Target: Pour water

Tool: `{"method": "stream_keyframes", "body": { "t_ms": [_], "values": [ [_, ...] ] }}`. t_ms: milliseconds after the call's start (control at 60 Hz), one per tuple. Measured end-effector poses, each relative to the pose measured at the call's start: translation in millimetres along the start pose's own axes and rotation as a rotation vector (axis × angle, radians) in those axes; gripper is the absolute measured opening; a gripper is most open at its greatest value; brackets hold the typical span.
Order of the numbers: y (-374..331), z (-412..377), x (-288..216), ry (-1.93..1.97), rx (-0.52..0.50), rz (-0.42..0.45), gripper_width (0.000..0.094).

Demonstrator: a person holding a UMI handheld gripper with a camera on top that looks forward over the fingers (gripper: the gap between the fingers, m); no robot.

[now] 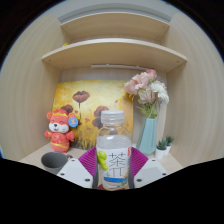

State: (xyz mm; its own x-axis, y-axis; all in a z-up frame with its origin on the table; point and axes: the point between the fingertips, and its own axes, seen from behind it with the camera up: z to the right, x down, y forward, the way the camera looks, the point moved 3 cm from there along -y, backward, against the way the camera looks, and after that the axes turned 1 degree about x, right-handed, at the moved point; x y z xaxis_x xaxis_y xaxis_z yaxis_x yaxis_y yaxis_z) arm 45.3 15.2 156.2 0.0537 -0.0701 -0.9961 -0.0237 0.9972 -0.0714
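A clear plastic bottle (pixel 112 150) with a white cap and a white-and-green label stands upright between my gripper's (pixel 112 165) two fingers. The magenta pads (pixel 90 162) press against both sides of its labelled body, so the gripper is shut on the bottle. The bottle's base is hidden below the fingers. No cup or other vessel shows.
I face a light wooden shelf unit with a shelf board (pixel 115 52) overhead. At the back stand a yellow picture (pixel 88 105), an orange plush toy (pixel 61 128) at the left, a blue vase of pink flowers (pixel 148 112) and a small potted plant (pixel 163 148) at the right.
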Motion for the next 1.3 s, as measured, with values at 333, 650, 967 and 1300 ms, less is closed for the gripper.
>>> {"method": "stream_keyframes", "body": {
  "t_ms": [333, 650, 967, 1300],
  "values": [
    [12, -1, 64, 0.083, -0.016, -0.085, 0.0414],
    [8, -1, 65, 0.084, -0.012, -0.075, 0.0556],
    [-49, 1, 99, 0.123, 0.06, -0.209, 0.0809],
    [-156, -49, 93, 0.135, 0.017, -0.219, 0.0814]
  ]
}}
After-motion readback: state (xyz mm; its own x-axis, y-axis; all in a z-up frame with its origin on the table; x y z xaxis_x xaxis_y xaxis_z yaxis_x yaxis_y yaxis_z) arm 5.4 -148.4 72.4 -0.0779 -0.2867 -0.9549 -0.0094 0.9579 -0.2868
